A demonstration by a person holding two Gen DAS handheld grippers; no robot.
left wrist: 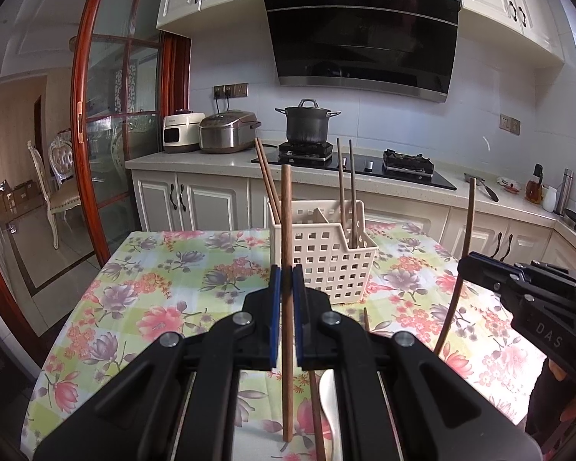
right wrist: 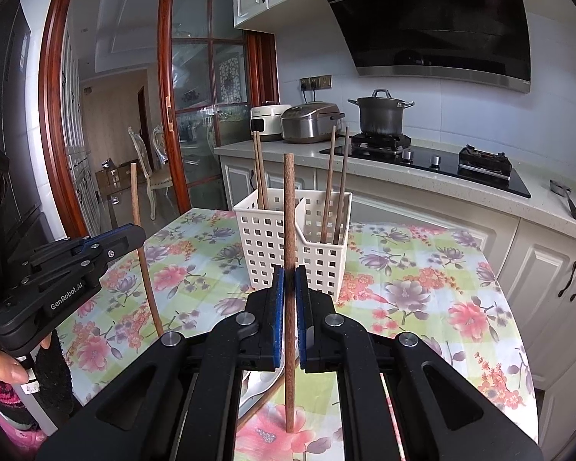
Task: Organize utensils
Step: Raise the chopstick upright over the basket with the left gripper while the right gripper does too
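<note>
A white slotted utensil basket (left wrist: 328, 257) (right wrist: 265, 230) stands on the floral table with two pairs of brown chopsticks (left wrist: 347, 188) (right wrist: 334, 184) upright in its compartments. My left gripper (left wrist: 287, 272) is shut on a brown chopstick (left wrist: 286, 230), held upright in front of the basket. My right gripper (right wrist: 290, 274) is shut on another brown chopstick (right wrist: 288, 211), also upright and in front of the basket. Each gripper shows in the other's view: the right one (left wrist: 465, 265) with its chopstick (left wrist: 466, 238), the left one (right wrist: 136, 236) with its chopstick (right wrist: 138, 207).
The floral tablecloth (left wrist: 165, 280) (right wrist: 422, 288) covers the table. Another chopstick (left wrist: 315, 415) and a white spoon (left wrist: 328, 395) lie under my left gripper. Behind are the counter (left wrist: 196, 159), rice cookers (left wrist: 228, 132), a pot (left wrist: 307, 123) on the stove and a glass door (right wrist: 203, 115).
</note>
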